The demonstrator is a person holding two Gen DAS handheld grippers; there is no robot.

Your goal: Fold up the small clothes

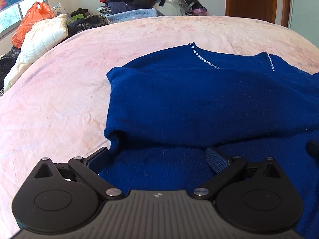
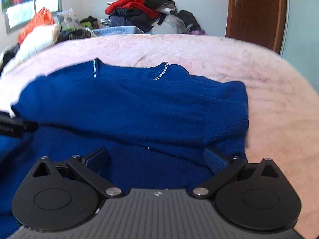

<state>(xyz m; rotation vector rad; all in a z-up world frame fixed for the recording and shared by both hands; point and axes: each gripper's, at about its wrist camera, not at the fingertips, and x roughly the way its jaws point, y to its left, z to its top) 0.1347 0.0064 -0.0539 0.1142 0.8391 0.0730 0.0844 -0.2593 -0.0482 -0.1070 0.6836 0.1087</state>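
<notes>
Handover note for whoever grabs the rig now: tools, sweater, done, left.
Left tool: open, holding nothing, low over the sweater's near left part.
Right tool: open, holding nothing, low over the near right part.
Blue sweater: on the pink bedspread, neckline away from you, both sleeves folded across the body; one cuff lies at the right edge.
Done: sleeves in.
Left: probably fold the near hem up toward the neckline, then tidy.

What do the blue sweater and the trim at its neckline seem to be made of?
Sweater: likely a soft knit, wool or acrylic; matte, fuzzy surface, ribbed cuff. Trim: small clear beads or rhinestones, probably glass or plastic; they glint.
</notes>
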